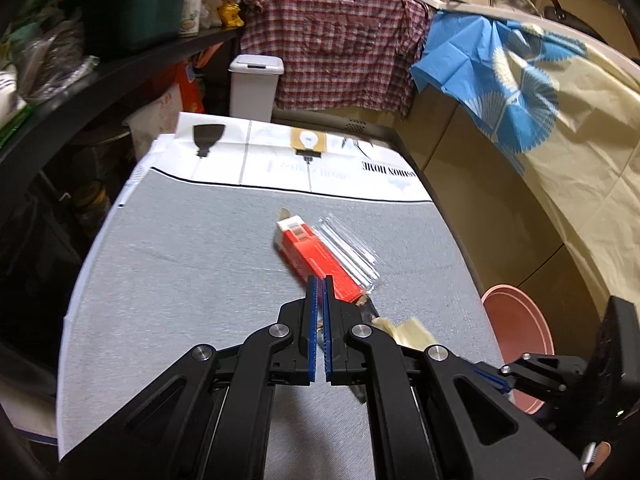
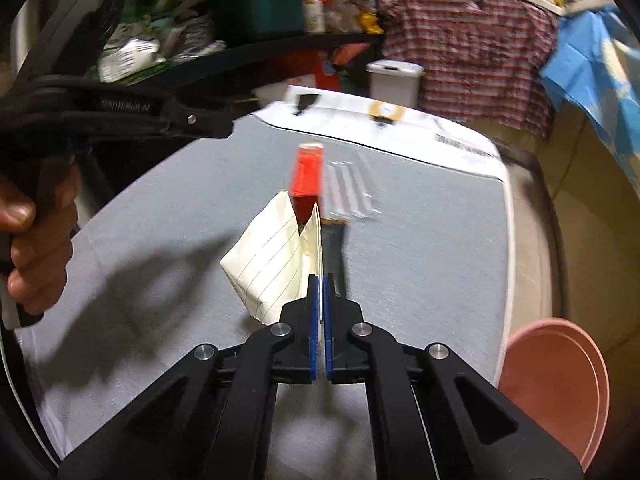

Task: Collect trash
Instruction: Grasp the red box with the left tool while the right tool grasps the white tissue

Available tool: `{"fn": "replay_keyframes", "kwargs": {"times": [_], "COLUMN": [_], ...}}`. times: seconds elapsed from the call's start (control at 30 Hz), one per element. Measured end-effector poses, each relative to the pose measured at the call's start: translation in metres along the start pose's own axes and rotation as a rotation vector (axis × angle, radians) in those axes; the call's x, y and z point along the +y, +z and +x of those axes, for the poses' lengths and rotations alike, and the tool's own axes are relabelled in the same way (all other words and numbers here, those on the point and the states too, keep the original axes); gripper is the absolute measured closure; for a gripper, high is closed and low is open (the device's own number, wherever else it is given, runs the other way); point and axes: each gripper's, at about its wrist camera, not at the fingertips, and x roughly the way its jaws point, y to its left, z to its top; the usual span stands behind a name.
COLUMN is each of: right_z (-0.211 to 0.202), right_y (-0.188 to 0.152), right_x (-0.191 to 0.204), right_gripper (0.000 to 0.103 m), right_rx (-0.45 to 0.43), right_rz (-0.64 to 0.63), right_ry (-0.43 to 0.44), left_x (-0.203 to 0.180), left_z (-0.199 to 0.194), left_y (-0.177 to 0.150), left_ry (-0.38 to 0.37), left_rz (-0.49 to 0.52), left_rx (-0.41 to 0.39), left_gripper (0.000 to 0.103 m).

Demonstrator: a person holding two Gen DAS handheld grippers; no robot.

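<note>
Pick-up step in hand. Right claw (image 2: 320,280) clamped on lined paper scrap (image 2: 268,256), raised off grey worktop (image 2: 420,280). Left claw (image 1: 320,282) closed, empty, near red carton (image 1: 316,256) and clear wrapper (image 1: 352,252) lying mid-worktop. Next, probably: carry to pink bin (image 2: 556,384), release.

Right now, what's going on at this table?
A person is clearing trash off the gray table with two handheld grippers. The right gripper is shut on a piece of lined paper. The left gripper is shut and empty, just above the red box. The clear wrapper lies beside the box. A pink bin waits beside the table.
</note>
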Motion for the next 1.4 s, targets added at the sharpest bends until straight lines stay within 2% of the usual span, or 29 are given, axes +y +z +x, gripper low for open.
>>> {"fn": "replay_keyframes", "kwargs": {"times": [0.07, 0.1, 0.13, 0.2, 0.33, 0.6, 0.7, 0.77, 0.8, 1.03, 1.4], "right_z": [0.0, -0.001, -0.001, 0.0, 0.006, 0.011, 0.013, 0.014, 0.015, 0.017, -0.002], "right_y": [-0.002, -0.002, -0.002, -0.003, -0.006, -0.006, -0.007, -0.006, -0.007, -0.006, -0.004], "right_x": [-0.01, -0.014, -0.02, -0.028, -0.039, -0.044, -0.045, -0.046, -0.046, -0.043, -0.038], "right_gripper": [0.101, 0.101, 0.101, 0.101, 0.101, 0.101, 0.101, 0.101, 0.101, 0.101, 0.101], "right_rx": [0.011, 0.015, 0.019, 0.024, 0.051, 0.057, 0.06, 0.063, 0.064, 0.061, 0.013], "right_rz": [0.035, 0.051, 0.075, 0.107, 0.144, 0.159, 0.162, 0.164, 0.164, 0.157, 0.15], "right_ry": [-0.032, -0.047, -0.073, -0.1, -0.131, -0.122, -0.118, -0.115, -0.115, -0.119, -0.141], "left_x": [-0.007, -0.012, -0.015, -0.022, -0.027, -0.032, -0.023, -0.016, -0.012, 0.0, -0.007], "left_z": [0.01, 0.017, 0.022, 0.03, 0.048, 0.08, 0.086, 0.085, 0.083, 0.068, 0.031], "left_y": [-0.002, -0.003, -0.005, -0.007, -0.008, -0.008, -0.009, -0.01, -0.011, -0.013, -0.013], "left_ry": [0.007, 0.012, 0.015, 0.028, 0.052, 0.108, 0.128, 0.151, 0.157, 0.177, 0.183], "left_rz": [0.012, 0.021, 0.03, 0.05, 0.052, 0.046, 0.017, -0.006, -0.019, -0.033, 0.019], "left_rx": [0.008, 0.016, 0.019, 0.013, 0.034, 0.098, 0.121, 0.13, 0.13, 0.089, 0.022], "left_gripper": [0.099, 0.092, 0.077, 0.061, 0.06, 0.058, 0.058, 0.072, 0.074, 0.076, 0.078]}}
